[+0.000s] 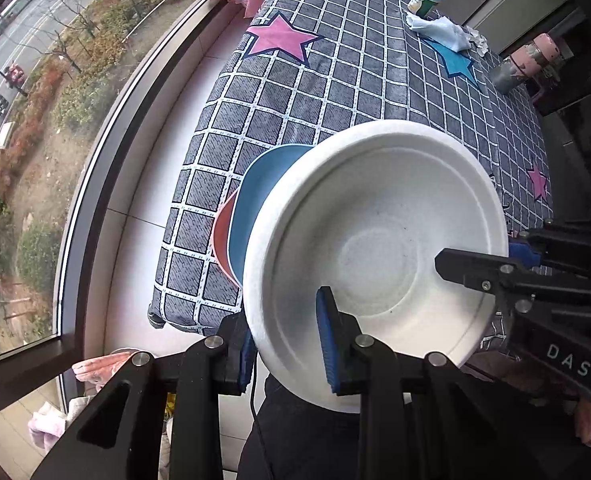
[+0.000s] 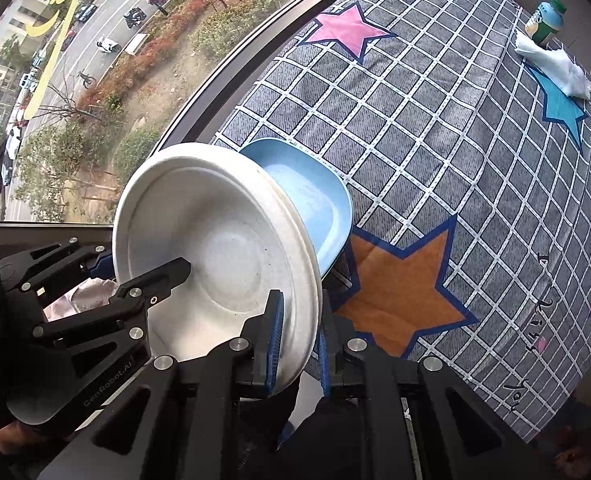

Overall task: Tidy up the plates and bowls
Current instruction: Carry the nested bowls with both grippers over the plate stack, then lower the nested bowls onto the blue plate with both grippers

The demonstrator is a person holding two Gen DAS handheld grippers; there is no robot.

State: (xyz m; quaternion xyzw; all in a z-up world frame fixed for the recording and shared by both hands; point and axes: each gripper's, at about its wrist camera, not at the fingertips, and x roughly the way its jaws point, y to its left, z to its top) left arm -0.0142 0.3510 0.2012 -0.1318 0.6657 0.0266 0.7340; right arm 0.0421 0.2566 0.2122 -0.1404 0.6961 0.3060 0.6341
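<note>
In the left wrist view, the left gripper was clamped on the white bowl at its lower rim, centre frame, with a blue plate and an orange plate behind.

In the right wrist view, the right gripper pinched the bowl's opposite rim, lower centre. Lowering both hands level should keep it steady over the checked cloth.

Matt, pulpy white bowl; woven checked cloth
</note>
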